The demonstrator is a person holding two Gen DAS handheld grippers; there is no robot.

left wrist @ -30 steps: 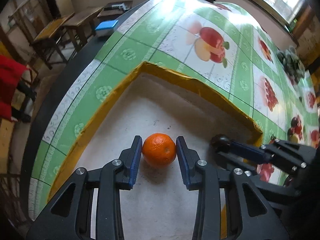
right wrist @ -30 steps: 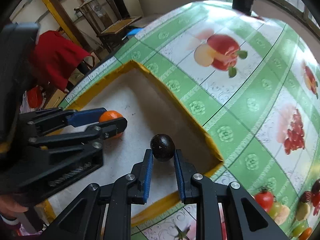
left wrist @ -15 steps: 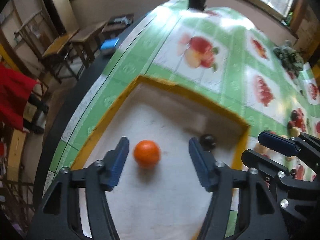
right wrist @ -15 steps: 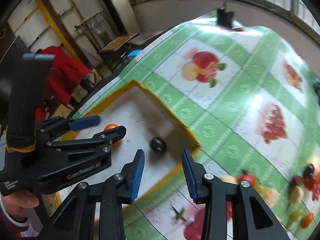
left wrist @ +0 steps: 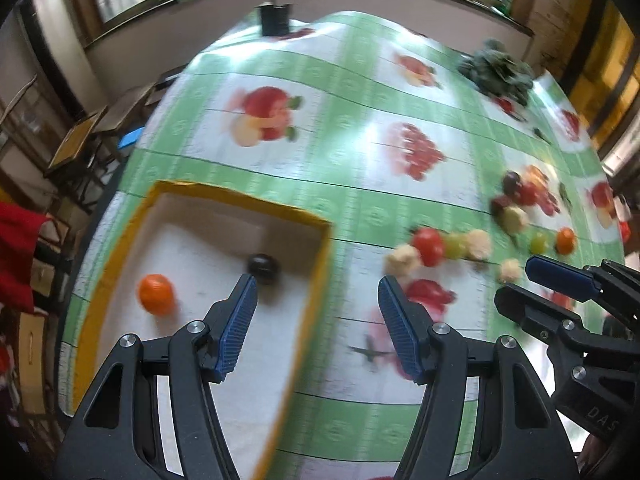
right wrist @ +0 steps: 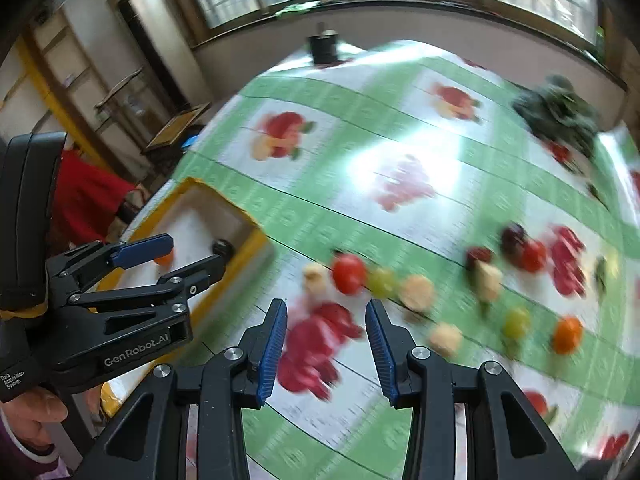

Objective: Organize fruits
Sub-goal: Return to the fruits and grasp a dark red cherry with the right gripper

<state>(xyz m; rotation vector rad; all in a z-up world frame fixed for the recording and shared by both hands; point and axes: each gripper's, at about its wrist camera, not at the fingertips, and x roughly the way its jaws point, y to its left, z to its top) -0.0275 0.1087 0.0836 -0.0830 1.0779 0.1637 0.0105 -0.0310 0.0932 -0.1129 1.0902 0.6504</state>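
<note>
Left tool (left wrist: 318,322): jaws parted wide, nothing between them. They opened within the past second – earlier they flanked the orange (left wrist: 156,295), which now lies free on the tray (left wrist: 318,280) floor, left of the tool.

Right tool (right wrist: 326,342): jaws apart and empty, having just opened further. A second ago they bracketed the dark fruit (left wrist: 263,267); it now sits alone near the tray's far right corner, apart from the orange.

Both tools have swung off the tray toward the open counter (right wrist: 400,216). Judgement: two fruits delivered, both releases complete, next pickup pending.

Beyond the right tool, loose fruit remains on the counter – a red piece (right wrist: 349,274) nearest, with green and pale pieces just beside it, and another orange one (right wrist: 567,335) further right. Motion blur prevents firm identification. A dark leafy heap (right wrist: 556,114) lies at the far end.
</note>
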